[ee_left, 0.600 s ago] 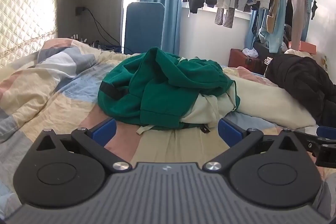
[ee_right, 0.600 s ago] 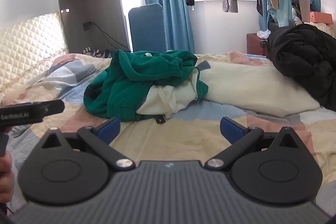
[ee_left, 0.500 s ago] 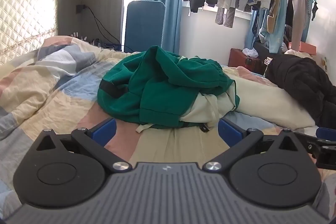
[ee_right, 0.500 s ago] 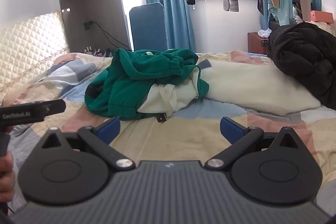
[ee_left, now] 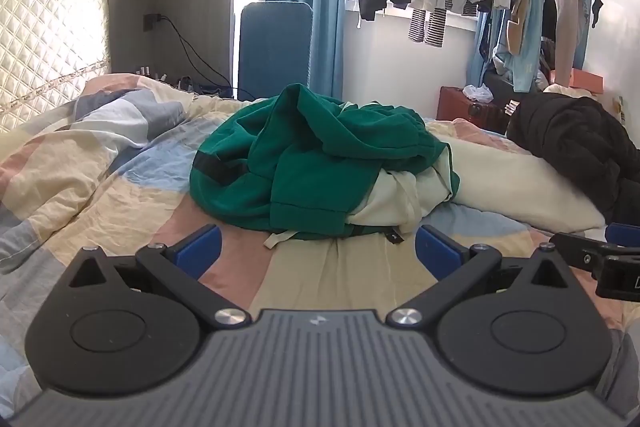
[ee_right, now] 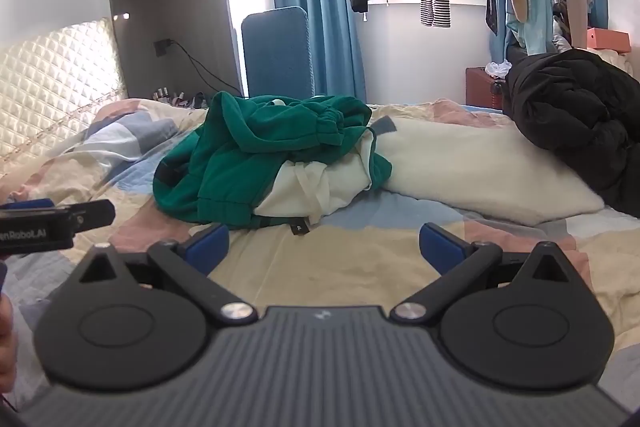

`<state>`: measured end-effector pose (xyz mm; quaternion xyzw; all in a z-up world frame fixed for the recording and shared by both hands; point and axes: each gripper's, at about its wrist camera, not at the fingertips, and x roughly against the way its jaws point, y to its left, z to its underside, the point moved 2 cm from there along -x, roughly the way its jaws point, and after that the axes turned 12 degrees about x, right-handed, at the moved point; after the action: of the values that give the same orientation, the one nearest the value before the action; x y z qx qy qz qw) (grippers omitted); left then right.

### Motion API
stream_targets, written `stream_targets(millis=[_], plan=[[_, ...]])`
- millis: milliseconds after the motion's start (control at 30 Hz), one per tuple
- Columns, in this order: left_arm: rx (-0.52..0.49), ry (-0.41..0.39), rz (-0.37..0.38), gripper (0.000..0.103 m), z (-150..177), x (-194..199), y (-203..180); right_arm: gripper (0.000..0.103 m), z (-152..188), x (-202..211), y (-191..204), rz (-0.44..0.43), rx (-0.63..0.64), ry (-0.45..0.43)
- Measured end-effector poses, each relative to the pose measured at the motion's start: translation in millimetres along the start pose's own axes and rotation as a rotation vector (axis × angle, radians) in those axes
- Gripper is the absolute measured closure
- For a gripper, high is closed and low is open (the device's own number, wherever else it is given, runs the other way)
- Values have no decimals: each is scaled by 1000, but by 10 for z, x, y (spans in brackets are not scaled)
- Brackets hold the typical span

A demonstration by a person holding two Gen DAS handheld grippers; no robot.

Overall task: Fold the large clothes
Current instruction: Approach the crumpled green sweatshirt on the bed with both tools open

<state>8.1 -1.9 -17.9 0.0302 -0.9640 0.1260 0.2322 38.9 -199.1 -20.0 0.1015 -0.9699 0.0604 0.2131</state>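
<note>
Right, nothing folded yet as far as I can see: the green garment (ee_left: 316, 163) sits in a crumpled heap in the middle of the bed (ee_left: 120, 195), bunched over itself with its pale cream lining (ee_right: 320, 187) spilling out at the near side and a small dark label (ee_right: 299, 228) poking toward me. My left gripper (ee_left: 316, 251) hangs just short of that heap, tilted a little downward, both blue pads spread as wide as they go with only bedspread between them, so it is released and gripping nothing. My right gripper (ee_right: 324, 247) is the same story: pads wide apart, bare patchwork cover in the gap, the heap ahead and slightly to its left. In the right view I can see the tip of the left tool at the frame's left edge, so the two are side by side, both facing the pile. A long cream pillow (ee_right: 480, 167) lies just beside the garment, seemingly touching its right edge, and a black jacket (ee_right: 572, 107) is piled beyond it. So I judge everything is still to do: find an edge or hem, lift, spread the garment flat, then make the folds.
</note>
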Motion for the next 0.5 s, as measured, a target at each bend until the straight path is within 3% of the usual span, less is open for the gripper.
stream_targets(millis=[500], plan=[[0,16,-3,0,30,-70,-6,0,19,-31,-6,-4,-8,11]])
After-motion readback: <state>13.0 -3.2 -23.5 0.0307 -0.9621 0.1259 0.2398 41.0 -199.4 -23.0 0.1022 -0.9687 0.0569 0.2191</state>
